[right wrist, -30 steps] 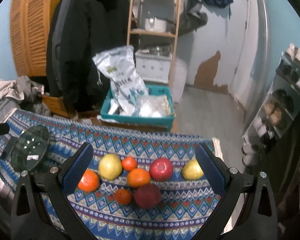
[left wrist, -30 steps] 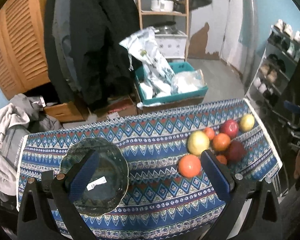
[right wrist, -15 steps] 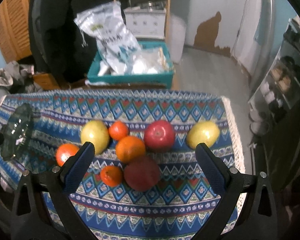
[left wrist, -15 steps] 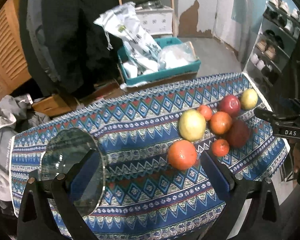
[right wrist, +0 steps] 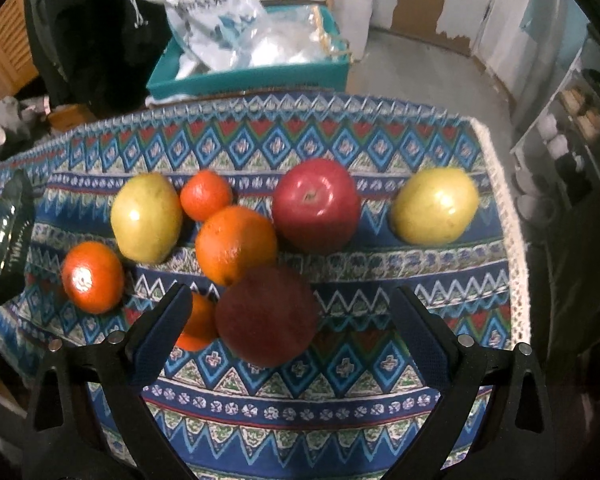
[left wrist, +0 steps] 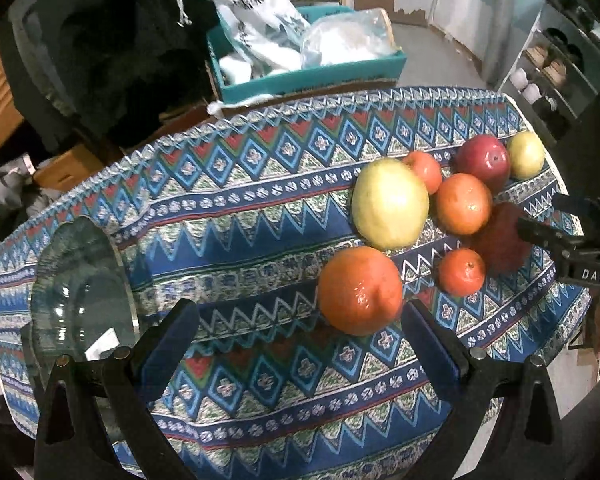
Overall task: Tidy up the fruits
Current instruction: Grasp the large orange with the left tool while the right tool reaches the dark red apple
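Observation:
Several fruits lie grouped on the patterned tablecloth (left wrist: 240, 208). A clear glass plate (left wrist: 80, 292) sits at the table's left end. My left gripper (left wrist: 298, 320) is open above the cloth with nothing between its fingers; a big orange (left wrist: 360, 290) lies just beyond its right finger, and a yellow-green fruit (left wrist: 390, 204) behind that. My right gripper (right wrist: 292, 304) points down with its jaws closing around a dark red fruit (right wrist: 268, 316), pads clear of it. A small mandarin (right wrist: 198, 326) is half hidden by its left finger. A red apple (right wrist: 316, 204) and a yellow fruit (right wrist: 434, 206) lie farther back.
A teal crate (left wrist: 308, 72) with plastic bags stands on the floor behind the table. A dark coat (left wrist: 112, 40) hangs at the back left. A shoe rack (left wrist: 560, 60) is at the right. The cloth's fringed right edge (right wrist: 508, 240) is close to the yellow fruit.
Both grippers have sunk toward the table and tipped downward, so the fruits fill more of each view. The dark red fruit now lies between the right fingers.

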Demonstrator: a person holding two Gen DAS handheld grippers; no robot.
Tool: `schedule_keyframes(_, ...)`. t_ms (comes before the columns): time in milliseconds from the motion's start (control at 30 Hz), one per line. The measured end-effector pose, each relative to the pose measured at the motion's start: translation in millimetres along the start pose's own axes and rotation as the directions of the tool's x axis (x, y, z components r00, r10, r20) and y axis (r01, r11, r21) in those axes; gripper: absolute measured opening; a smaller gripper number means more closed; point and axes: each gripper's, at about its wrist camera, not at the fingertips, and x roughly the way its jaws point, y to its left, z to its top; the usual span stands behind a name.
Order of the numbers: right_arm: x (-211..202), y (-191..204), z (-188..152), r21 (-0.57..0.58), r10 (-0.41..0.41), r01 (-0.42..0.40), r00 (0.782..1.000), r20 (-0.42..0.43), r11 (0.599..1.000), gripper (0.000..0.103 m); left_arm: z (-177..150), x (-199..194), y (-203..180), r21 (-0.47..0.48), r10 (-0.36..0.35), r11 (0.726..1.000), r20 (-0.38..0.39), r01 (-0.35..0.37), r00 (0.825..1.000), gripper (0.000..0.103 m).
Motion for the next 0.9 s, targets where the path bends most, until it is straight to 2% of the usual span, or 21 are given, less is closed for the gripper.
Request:
schedule_keyframes(333,29,-2,-7,0.008,0.035,-0.035,0.996,-0.084,0.999,0.093,7,39,-19,0.022,-0.017,1.000,-0.068,0.019,0.998,0.102)
schedule_keyframes(567,42,-6,-14,0.034,0.090,-0.087,0.990,-0.109,0.996,0.090,9,61,-29,0.025,-0.038,0.999,-0.111,0.041,0.993,0.102)
schedule_keyframes(667,51,-6,-16,0.058,0.132,-0.125,0.982,-0.132,0.990,0.083,8,70,-32,0.025,-0.044,0.999,-0.128,0.047,0.991,0.102)
schedule_keyframes(733,51,-6,-17,0.068,0.162,-0.154,0.977,-0.136,0.986,0.072,7,75,-32,0.020,-0.054,0.998,-0.135,0.057,0.989,0.102)
schedule_keyframes(900,52,-3,-18,0.053,0.157,-0.151,0.980,-0.126,0.987,0.072,2,86,-33,0.000,-0.103,0.995,-0.160,0.104,0.982,0.080)
